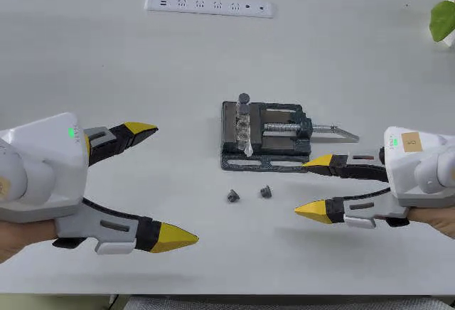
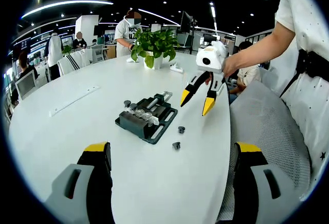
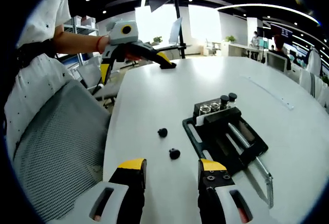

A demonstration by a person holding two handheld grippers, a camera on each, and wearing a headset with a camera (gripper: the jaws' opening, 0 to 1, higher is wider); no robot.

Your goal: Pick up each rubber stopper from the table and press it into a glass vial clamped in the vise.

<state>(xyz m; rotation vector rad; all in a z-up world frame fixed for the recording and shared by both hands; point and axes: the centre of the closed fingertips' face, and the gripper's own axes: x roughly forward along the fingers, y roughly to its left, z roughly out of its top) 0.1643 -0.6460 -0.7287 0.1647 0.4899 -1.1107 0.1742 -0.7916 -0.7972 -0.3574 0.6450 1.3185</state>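
Holding both grippers low over the table, you had the left gripper spread wide and the right gripper parted, both empty, the right one's tips near the two loose rubber stoppers lying just in front of the vise, probably to take one. The glass vials stood upright in a row in the vise, clamped steady for pressing, two at one end apparently capped. The tan sticker on the right gripper was too small to read.
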